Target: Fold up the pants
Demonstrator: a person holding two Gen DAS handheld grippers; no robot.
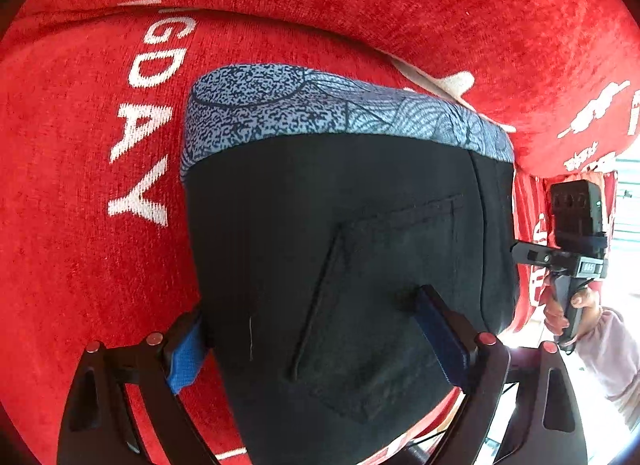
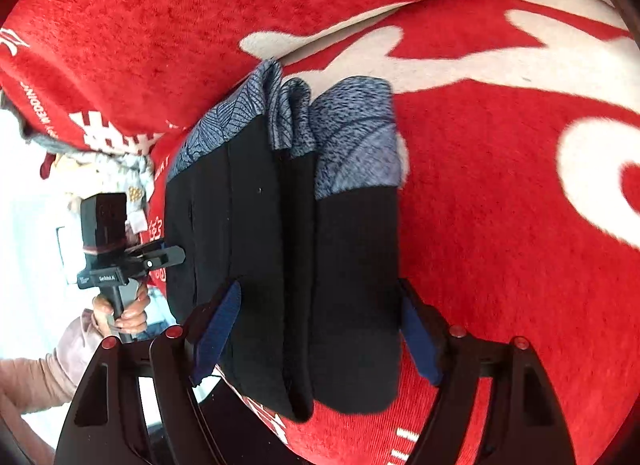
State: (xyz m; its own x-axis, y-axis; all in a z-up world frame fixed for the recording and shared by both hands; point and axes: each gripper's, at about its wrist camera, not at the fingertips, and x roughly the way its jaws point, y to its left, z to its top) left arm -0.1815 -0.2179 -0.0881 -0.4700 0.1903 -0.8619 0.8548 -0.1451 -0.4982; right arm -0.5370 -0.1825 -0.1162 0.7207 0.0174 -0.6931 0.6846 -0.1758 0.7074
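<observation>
Item: pants (image 1: 344, 249), black with a blue-grey patterned waistband (image 1: 340, 105), folded into a compact bundle. Location: lying on the red blanket (image 1: 80, 265) with white lettering, which is your landmark throughout.

Orientation: in your left wrist view the bundle's long axis runs from the near edge of the blanket, at the fingers, away to the waistband at the far end; the band lies crosswise to that axis, next to the raised red fold behind it. A back pocket (image 1: 384, 305) faces up, tilted. In your right wrist view the pants (image 2: 288, 249) again run lengthwise away from you, waistband (image 2: 352, 137) farthest, with several folded layers showing as parallel ridges along the axis.

Left gripper (image 1: 316, 345): jaws stand wide apart, one blue-padded finger off the bundle's left edge above the blanket, the other over the black cloth beside the pocket. No clamping visible.

Right gripper (image 2: 320, 337): jaws apart, straddling the near end of the bundle, one pad at each side; whether they touch the cloth you cannot tell.

Also logged: your hand (image 2: 124, 309) on the left gripper's handle, beyond the blanket's left edge, in a pale sleeve (image 2: 36, 377).
</observation>
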